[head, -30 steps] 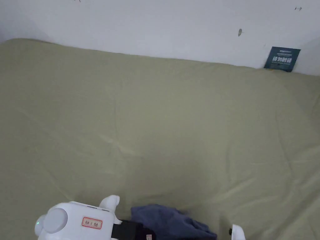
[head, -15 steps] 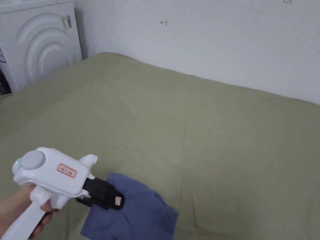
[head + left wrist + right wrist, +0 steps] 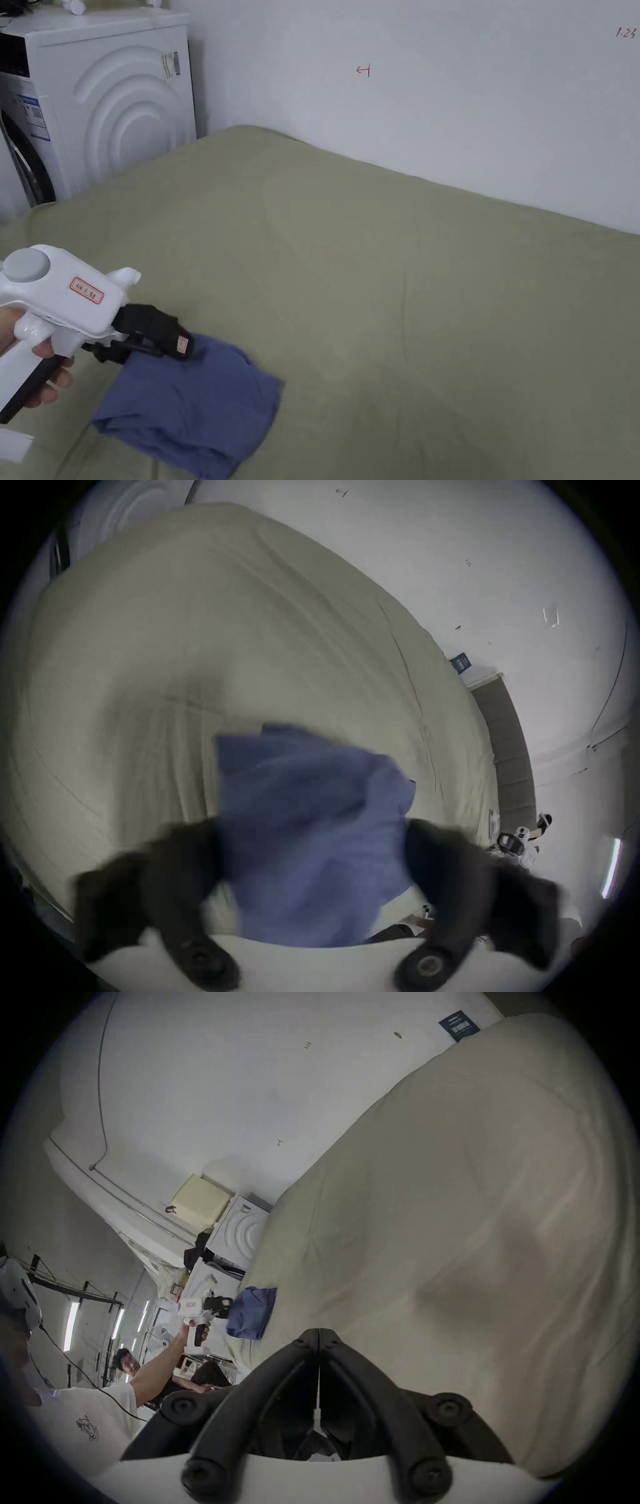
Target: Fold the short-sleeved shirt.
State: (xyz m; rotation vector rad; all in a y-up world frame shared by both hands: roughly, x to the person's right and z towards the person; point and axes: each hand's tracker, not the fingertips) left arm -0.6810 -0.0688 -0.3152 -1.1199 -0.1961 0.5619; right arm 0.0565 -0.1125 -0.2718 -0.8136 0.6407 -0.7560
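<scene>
Your left hand (image 3: 28, 362): at 8 o'clock in the head view, wrapped round the white handle, low and close to you.
Left gripper (image 3: 164, 340): just ahead of that hand, its black nose at the near-left edge of the shirt. In the left gripper view (image 3: 311, 871) your jaws stand wide apart, blurred, with blue cloth showing in the gap between them; whether either jaw touches the fabric is impossible to tell.
Short-sleeved shirt (image 3: 190, 403): blue, lying bunched in a rough folded heap on the bed at 7 o'clock in the head view, near the bed's front-left corner. From the left gripper view (image 3: 308, 812) it sits dead centre, rumpled. The right gripper view (image 3: 252, 1312) catches it far off at 9 o'clock, beside your left gripper (image 3: 225, 1305).
Right gripper (image 3: 319, 1333): at 6 o'clock in its own view, your jaws pressed together tip to tip with nothing between them, above bare sheet, well apart from the shirt.
Bed (image 3: 406, 281): olive-green sheet, lightly creased, stretching out from you toward the wall.
Washing machine (image 3: 112, 106): white, at 10 o'clock, standing at the bed's far-left end.
Wall (image 3: 437, 94): white, running behind the bed from 11 to 2 o'clock.
</scene>
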